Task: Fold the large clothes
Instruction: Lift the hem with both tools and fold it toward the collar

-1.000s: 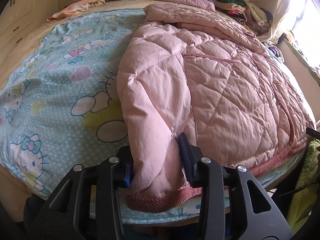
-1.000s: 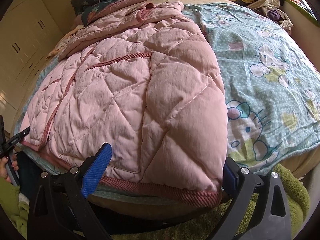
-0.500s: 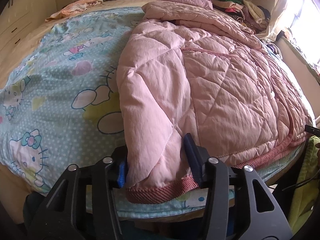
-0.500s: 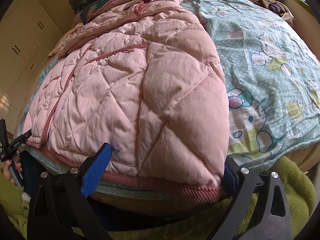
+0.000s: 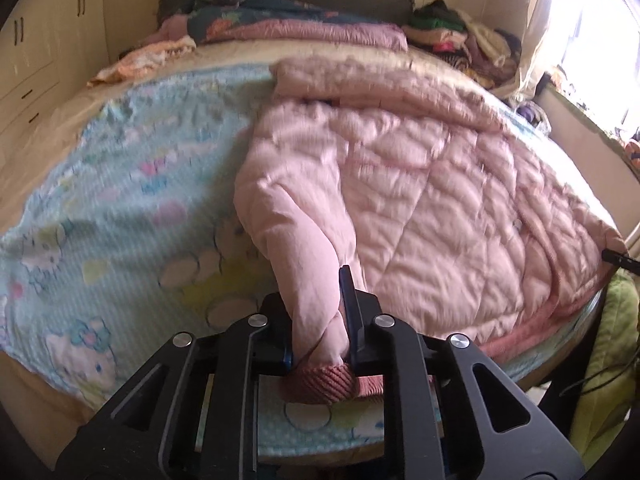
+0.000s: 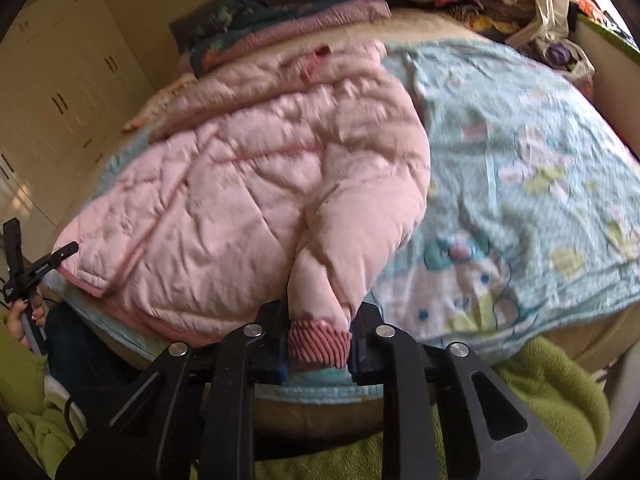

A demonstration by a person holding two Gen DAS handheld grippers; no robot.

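change: since the earlier frames both grippers closed in and lifted the hem corners, bunching the fabric
bed sheet [image 5: 120, 208]: one, cartoon print, under the jacket
jacket [image 5: 420, 208]: one, pink quilted, spread across the bed's near half
bedding pile [image 5: 280, 20]: one heap at the headboard
left gripper [image 5: 318, 332]: low at bed edge, pinching ribbed hem corner
right gripper [image 6: 318, 334]: same pose, clamped on the opposite corner
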